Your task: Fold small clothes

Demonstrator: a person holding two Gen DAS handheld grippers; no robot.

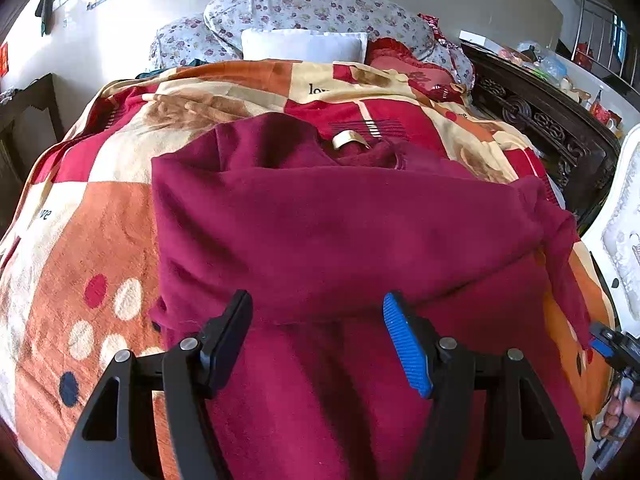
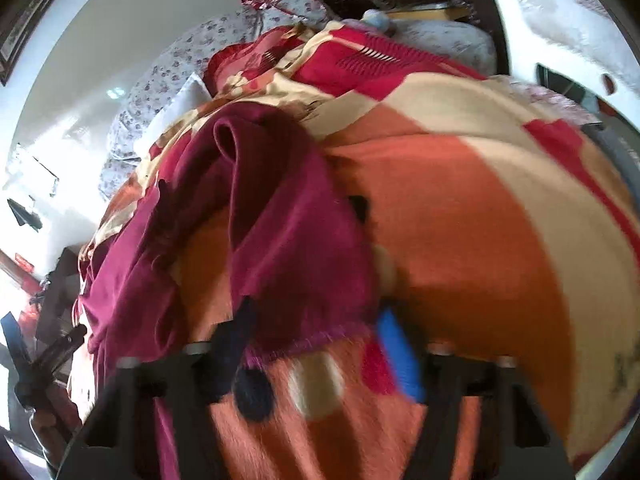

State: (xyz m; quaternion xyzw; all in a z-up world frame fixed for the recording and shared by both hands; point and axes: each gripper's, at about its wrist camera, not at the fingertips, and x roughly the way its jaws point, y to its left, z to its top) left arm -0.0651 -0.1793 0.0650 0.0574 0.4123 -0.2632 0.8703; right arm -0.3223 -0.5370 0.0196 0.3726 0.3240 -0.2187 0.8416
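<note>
A maroon garment point(image 1: 340, 232) lies on the patterned bedspread point(image 1: 100, 216), its upper part folded over the lower part. A tan neck label point(image 1: 347, 138) shows at its far end. My left gripper point(image 1: 318, 320) is open just above the garment's near fold, jaws wide apart and empty. In the right wrist view a loose sleeve of the garment point(image 2: 288, 248) drapes between my right gripper's point(image 2: 316, 332) spread fingers, which are open around the sleeve edge. The right gripper also shows at the right edge of the left wrist view point(image 1: 612, 344).
Floral pillows point(image 1: 304, 12) and a white cushion point(image 1: 304, 46) lie at the head of the bed. A dark carved wooden bed frame point(image 1: 540, 120) runs along the right side, with a cluttered white ledge point(image 1: 576, 76) beyond it. A dark wooden table point(image 1: 28, 108) stands at left.
</note>
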